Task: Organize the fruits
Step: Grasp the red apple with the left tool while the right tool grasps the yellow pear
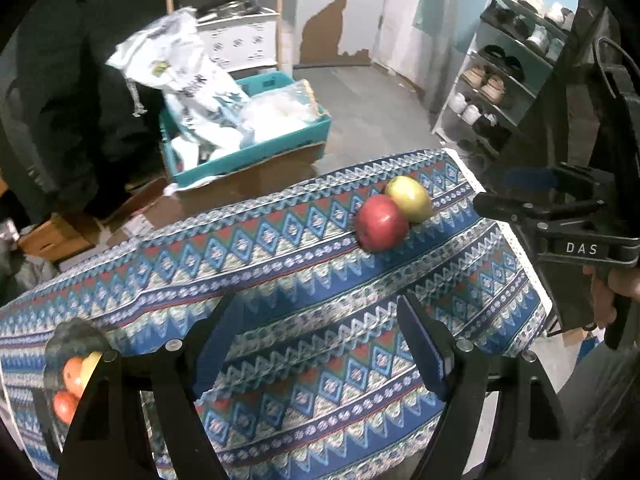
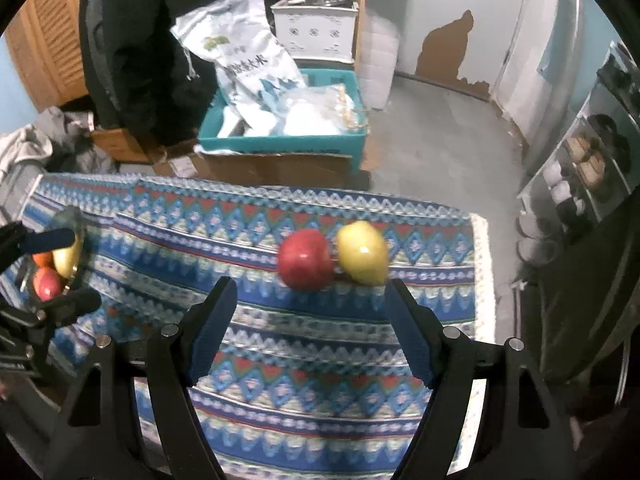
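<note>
Presently I counted three fruits in the bowl (image 2: pixel 76 256); red apple (image 2: pixel 306 258) and yellow apple (image 2: pixel 362 252), touching, remained on the tablecloth (image 2: pixel 280 360). Left gripper (image 1: pixel 320 344) and right gripper (image 2: pixel 310 330) stood apart, empty.

Red apple (image 2: pixel 306 258) and yellow-green apple (image 2: pixel 363 252) sat ahead of black, blue-padded right gripper (image 2: pixel 310 330); tablecloth (image 2: pixel 280 380) blue-red-white zigzag-diamond.

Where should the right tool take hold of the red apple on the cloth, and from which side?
Grip the red apple across its round middle, probably coming from above. One pad goes on its near side, one on its far side, because the yellow fruit touches its right side and leaves no gap there. The right tool is open and empty.
</note>
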A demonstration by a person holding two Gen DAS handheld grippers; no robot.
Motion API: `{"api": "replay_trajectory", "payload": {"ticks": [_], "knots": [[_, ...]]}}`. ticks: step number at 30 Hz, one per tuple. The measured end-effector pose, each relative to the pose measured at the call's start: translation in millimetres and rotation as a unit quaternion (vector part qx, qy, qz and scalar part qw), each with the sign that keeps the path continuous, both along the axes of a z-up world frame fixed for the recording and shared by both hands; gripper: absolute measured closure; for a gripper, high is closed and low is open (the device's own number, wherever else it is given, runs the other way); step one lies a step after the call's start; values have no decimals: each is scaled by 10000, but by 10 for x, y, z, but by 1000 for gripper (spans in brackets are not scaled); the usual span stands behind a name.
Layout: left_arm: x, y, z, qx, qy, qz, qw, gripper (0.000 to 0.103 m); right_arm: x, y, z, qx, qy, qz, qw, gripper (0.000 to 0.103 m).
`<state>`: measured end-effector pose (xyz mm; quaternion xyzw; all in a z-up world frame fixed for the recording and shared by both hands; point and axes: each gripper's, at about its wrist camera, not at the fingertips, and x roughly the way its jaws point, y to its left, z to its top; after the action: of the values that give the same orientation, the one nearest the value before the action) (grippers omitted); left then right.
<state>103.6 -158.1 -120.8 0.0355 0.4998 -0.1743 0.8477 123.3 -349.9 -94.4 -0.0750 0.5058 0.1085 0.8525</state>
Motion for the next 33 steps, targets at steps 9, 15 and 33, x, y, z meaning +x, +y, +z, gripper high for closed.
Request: {"api": "replay_trajectory", "payload": {"ticks": [9,15,33], "knots": [[518,-286,-300,-131,429,-97,9989,18,466,-441,-365,-26,474,-78,9988,26],[757,-549,-530,-186,624,-206,9977,18,712,-607,-660,35,729,-200,9971,26],[1210,-1184,-1250,-458,1363,-246,9893,18,977,-943,-1170,283,1151,-466,9919,26]]}}
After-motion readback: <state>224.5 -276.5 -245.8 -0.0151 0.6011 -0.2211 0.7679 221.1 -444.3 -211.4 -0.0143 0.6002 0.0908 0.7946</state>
